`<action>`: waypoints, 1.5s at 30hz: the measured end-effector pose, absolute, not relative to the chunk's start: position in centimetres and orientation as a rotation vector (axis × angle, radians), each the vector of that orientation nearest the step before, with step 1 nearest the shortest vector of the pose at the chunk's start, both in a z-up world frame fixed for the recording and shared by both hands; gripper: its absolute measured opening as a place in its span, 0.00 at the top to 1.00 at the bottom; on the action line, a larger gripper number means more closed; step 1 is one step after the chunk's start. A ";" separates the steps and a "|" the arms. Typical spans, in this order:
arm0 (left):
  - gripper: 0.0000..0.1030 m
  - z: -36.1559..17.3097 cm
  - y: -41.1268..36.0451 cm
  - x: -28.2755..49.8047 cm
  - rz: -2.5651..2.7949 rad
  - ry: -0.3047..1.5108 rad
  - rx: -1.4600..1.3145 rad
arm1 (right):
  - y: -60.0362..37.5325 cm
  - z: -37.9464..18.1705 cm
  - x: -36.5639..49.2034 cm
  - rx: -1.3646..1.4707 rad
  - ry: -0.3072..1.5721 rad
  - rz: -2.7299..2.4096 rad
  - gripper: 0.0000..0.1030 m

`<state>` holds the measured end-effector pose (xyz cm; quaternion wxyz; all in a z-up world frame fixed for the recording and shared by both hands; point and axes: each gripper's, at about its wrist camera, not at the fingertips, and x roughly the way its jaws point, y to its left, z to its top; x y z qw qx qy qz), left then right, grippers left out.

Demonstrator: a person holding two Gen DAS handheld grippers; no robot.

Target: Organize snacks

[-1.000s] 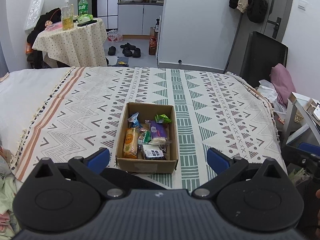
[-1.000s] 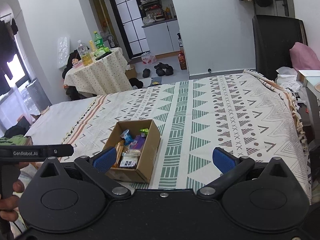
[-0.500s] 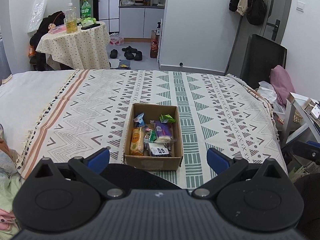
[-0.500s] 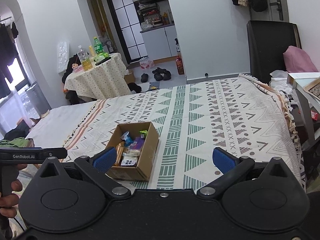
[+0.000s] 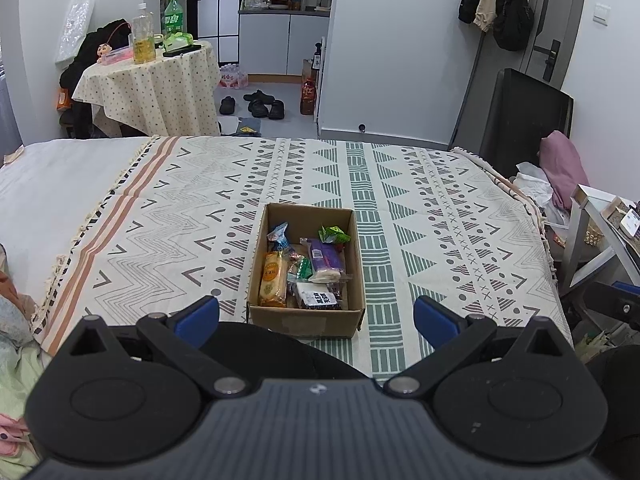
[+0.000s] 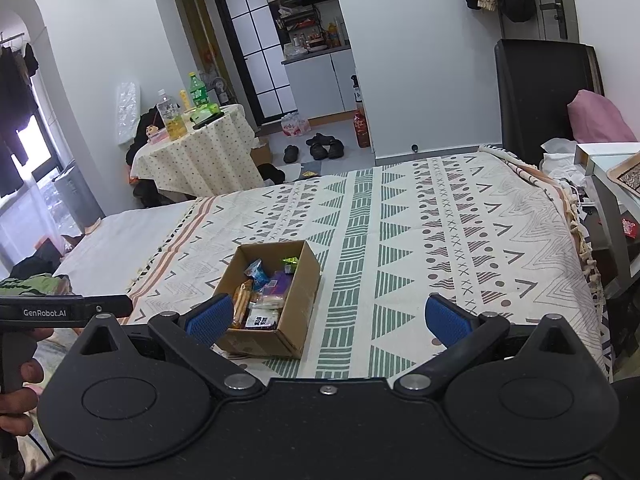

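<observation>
Left wrist view shows the left gripper (image 5: pixel 316 318) released before the brown cardboard box (image 5: pixel 306 312) near the patterned bedspread's (image 5: pixel 440 216) front edge, so descend straight onto the orange packet (image 5: pixel 273 279) at its left wall, while the right gripper (image 6: pixel 328 318) hangs released.

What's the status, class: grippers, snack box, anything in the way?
Left gripper and right gripper: jaws open, empty. Cardboard box on the patterned blanket, snack packets inside. Nothing between grippers and box.
</observation>
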<state>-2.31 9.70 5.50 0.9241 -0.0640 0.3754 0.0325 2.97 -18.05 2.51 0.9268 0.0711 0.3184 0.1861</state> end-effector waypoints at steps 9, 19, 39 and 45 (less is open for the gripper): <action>0.00 5.5 9.5 -2.2 0.064 0.770 -0.131 | -18.0 2.5 3.0 0.145 0.653 0.381 0.00; 0.00 5.6 9.2 -2.2 0.064 0.770 -0.130 | -18.1 2.6 2.9 0.146 0.652 0.379 0.00; 0.00 5.6 9.4 -2.3 0.062 0.770 -0.129 | -18.0 2.8 2.8 0.142 0.654 0.379 0.00; 0.00 5.5 9.1 -2.3 0.057 0.770 -0.128 | -18.1 2.8 2.8 0.138 0.653 0.384 0.00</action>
